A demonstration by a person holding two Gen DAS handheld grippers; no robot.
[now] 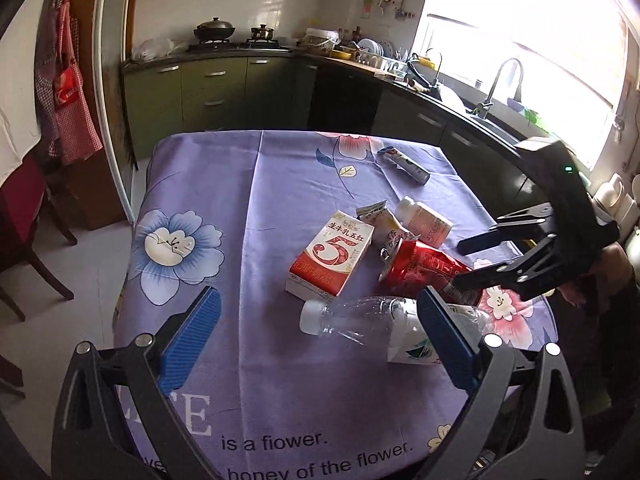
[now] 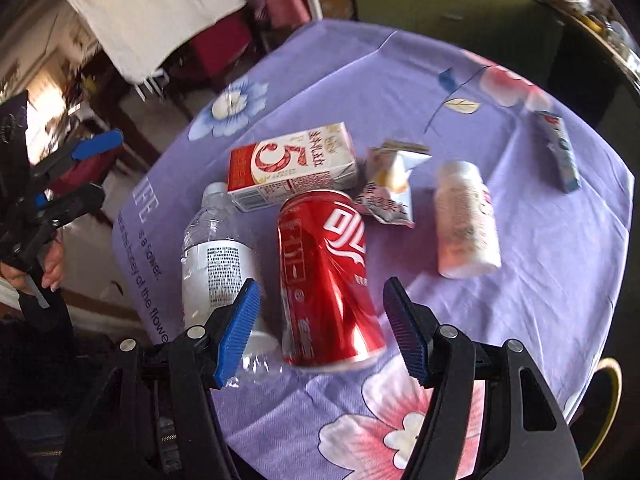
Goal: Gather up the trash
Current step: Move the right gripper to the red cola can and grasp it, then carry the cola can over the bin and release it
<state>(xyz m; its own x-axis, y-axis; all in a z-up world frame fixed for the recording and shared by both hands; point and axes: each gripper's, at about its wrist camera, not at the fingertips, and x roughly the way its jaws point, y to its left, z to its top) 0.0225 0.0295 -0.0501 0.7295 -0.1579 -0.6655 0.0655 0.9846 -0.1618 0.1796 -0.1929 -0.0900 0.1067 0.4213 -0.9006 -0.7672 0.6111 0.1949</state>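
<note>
Nothing looks collected yet; every piece of trash in view lies on the counter (image 1: 256, 200), which is draped in a purple flowered cloth, and no bin or bag shows in either view. Near the middle lies a red-and-white carton (image 1: 331, 255); just right of it a crumpled small carton (image 1: 380, 222) and a white bottle (image 1: 426, 220); nearer, a dented red can (image 2: 328, 276) and a clear plastic bottle (image 1: 372, 322) on its side; far off to the right, a small blue-and-white pack (image 1: 406, 165) lies alone. The left tool (image 1: 316, 344) hangs spread wide over the near edge, gripping nothing, its right pad in front of the clear bottle; the right tool (image 2: 320, 326) is partly open astride the can's base, pads apart from it as far as I can tell, so I judge the first pickup is only now being lined up; all six items remain.
</note>
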